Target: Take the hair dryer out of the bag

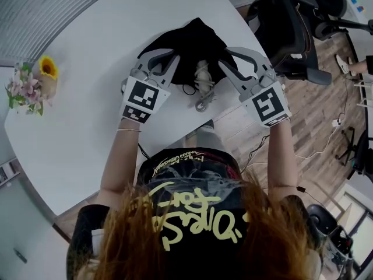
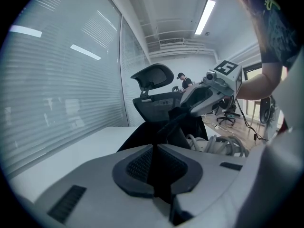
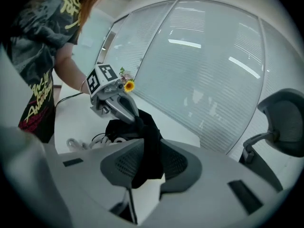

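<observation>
A black fabric bag (image 1: 195,39) lies on the white table (image 1: 87,127) with its mouth toward me. In that mouth a white hair dryer (image 1: 202,74) shows with its coiled cord (image 2: 216,144), and a grey plug end (image 1: 204,102) lies on the table in front. My left gripper (image 1: 169,60) is at the mouth's left edge, shut on a fold of the bag (image 2: 142,134). At the right edge, my right gripper (image 1: 228,60) has its jaws a little apart, with a bunch of the bag's fabric (image 3: 147,127) hanging between the pads.
A small pot of flowers with a sunflower (image 1: 45,77) stands at the table's left end. Black office chairs (image 1: 291,28) crowd the far right side, over a wooden floor with cables (image 1: 335,124). A person (image 2: 183,80) stands far off behind the chair (image 2: 154,77).
</observation>
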Demonstrator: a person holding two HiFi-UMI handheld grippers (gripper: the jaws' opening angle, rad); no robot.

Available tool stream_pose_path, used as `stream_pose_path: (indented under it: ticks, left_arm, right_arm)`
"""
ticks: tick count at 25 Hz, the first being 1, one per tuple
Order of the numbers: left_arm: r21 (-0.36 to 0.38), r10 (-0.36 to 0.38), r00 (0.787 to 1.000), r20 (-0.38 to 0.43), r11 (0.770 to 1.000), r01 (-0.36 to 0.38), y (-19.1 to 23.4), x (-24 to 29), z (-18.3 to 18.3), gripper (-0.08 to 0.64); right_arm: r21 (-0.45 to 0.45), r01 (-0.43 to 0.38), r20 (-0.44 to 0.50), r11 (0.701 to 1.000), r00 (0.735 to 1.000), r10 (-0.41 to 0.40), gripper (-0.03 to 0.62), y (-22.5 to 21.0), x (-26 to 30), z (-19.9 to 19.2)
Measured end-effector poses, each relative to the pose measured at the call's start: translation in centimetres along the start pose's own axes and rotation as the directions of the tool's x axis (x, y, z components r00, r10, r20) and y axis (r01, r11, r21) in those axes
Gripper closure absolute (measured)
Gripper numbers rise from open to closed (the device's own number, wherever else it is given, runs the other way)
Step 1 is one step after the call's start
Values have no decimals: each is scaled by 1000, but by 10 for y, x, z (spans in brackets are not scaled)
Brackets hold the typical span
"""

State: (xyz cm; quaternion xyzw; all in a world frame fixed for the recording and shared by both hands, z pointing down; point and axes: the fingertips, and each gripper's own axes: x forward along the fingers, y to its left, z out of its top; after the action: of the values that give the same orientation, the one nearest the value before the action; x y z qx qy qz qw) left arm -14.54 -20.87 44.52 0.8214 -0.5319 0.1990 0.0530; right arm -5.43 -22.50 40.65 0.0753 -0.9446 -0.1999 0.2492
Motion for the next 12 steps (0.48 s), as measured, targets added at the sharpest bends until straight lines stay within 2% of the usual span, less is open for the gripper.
stream_pose_path:
  ticks: [2,5,7,10,12]
  left_arm:
    - [-3,3,1000,3,1000,-3,0,1,1,540]
    - [-13,5,1000,7,1000,-5,-1,2,1,540]
    - [-21,3,1000,10,1000,-3,0,3,1,540]
    - [-25,4,1000,12,1000,-4,0,3,2,540]
    - [-25,9,1000,10,1000,-9,-1,3,1,540]
  right_arm:
    - [10,-38,7,999,999,38,499,3,-3,-2]
    - [143,-81,102,986,992,67,497,4,-13,7]
    - [223,-81,143,971,989,50,497,0,-22,9]
    - [240,-45,132,970,991,14,497,-10,-36,2]
    - [278,-7,157,961,987,-38,497,-16,-47,8]
